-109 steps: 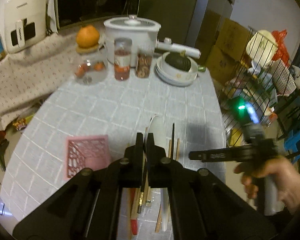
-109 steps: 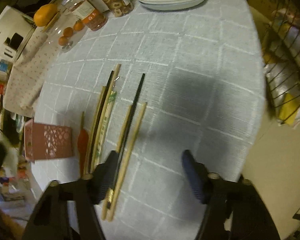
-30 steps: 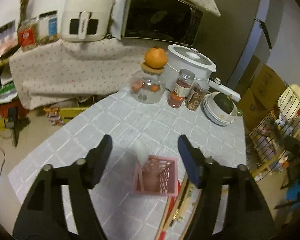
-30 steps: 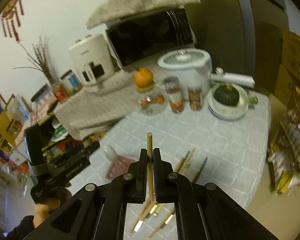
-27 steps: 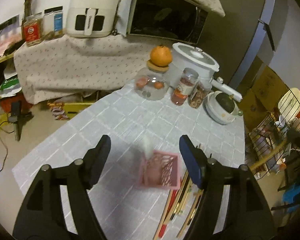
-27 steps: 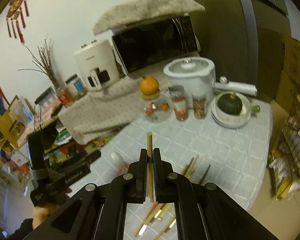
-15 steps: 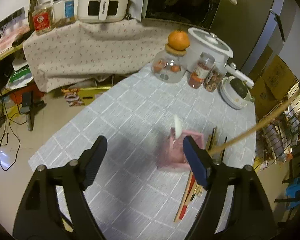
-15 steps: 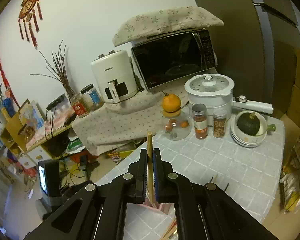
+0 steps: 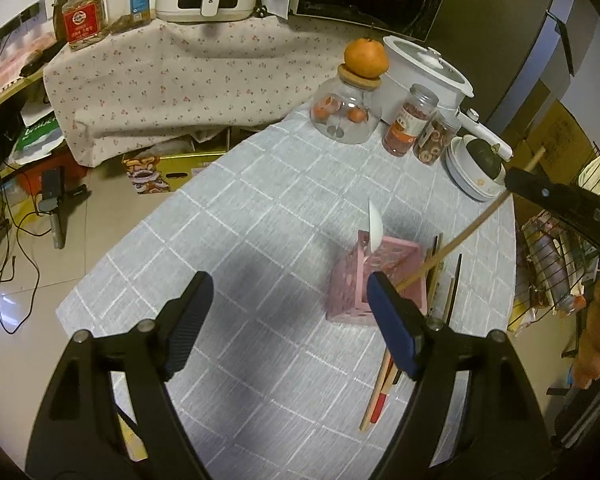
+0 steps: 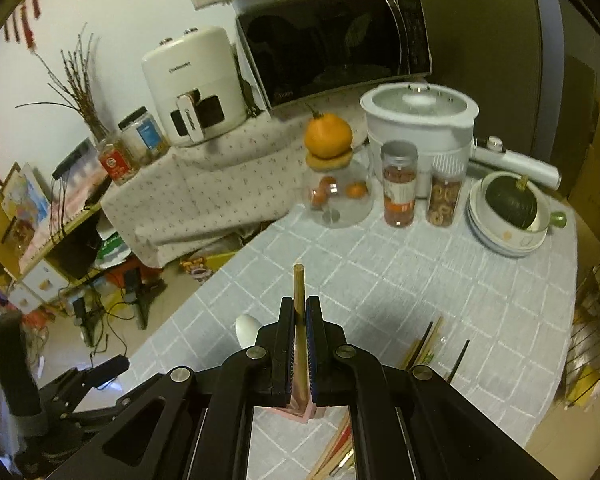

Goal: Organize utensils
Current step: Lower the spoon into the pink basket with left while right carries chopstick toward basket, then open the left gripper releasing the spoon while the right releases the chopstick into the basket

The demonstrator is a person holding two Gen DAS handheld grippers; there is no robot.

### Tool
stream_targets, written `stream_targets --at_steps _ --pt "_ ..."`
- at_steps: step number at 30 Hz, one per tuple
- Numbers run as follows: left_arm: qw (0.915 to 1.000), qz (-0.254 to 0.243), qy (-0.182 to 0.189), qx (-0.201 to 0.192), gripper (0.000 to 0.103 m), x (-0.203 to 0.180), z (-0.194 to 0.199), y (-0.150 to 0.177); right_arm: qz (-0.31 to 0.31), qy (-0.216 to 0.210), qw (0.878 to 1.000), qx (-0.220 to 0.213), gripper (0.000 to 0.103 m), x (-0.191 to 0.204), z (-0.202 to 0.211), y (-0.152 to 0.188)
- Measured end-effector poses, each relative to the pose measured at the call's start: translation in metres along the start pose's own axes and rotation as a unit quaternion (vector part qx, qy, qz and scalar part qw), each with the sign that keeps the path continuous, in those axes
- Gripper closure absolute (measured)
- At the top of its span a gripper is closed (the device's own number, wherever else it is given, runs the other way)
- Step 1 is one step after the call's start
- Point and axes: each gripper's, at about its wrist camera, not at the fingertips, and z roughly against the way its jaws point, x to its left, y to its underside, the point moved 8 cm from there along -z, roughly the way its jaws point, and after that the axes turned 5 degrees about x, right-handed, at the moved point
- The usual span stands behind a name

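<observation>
Above the table (image 9: 260,216), the right hand-held gripper (image 10: 300,322) is clamped on a wooden chopstick (image 9: 466,234) slanting down into the pink holder (image 9: 350,286), while the left hand-held gripper (image 9: 288,320) gapes wide, holding nothing.

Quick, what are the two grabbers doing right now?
Left gripper: jaws open, holding nothing.
Right gripper: jaws shut on a long light wooden chopstick, its lower end at the pink lattice plastic utensil holder.
</observation>
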Motion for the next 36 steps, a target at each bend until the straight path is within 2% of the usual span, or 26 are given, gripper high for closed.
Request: stream_targets --at_steps 7,9,13,15,19,23,30,36 --pt "0.9999 -0.010 -0.001 0.001 0.024 -0.004 -0.003 0.001 -0.016 -0.014 1.000 0.004 0.093 -0.006 -0.006 -0.001" --pt "0.9999 -0.014 -0.004 0.001 0.023 -0.007 -0.003 0.002 -0.021 -0.019 1.000 -0.005 0.081 -0.010 0.002 -0.002" --pt "0.9998 -0.019 -0.004 0.006 0.021 -0.013 -0.006 0.005 -0.023 -0.021 0.999 -0.016 0.073 -0.017 0.016 -0.003" --pt "0.9997 -0.019 0.003 0.012 0.021 -0.017 -0.009 0.008 -0.027 -0.020 0.999 -0.020 0.060 -0.024 0.023 -0.002" --pt "0.9992 -0.020 0.017 0.029 0.021 -0.023 -0.014 0.015 -0.035 -0.017 0.999 -0.024 0.057 -0.039 0.036 0.003" --pt "0.9989 -0.031 0.015 0.032 0.021 -0.030 -0.016 0.020 -0.047 0.002 0.999 -0.020 0.044 -0.064 0.044 0.014" --pt "0.9972 -0.054 0.017 0.049 0.020 -0.034 -0.028 0.031 -0.067 0.064 0.995 0.047 0.040 -0.117 0.015 0.049" --pt "0.9954 -0.055 0.018 0.077 0.020 -0.034 -0.042 0.040 -0.080 0.105 0.984 0.118 0.040 -0.152 -0.029 0.084"
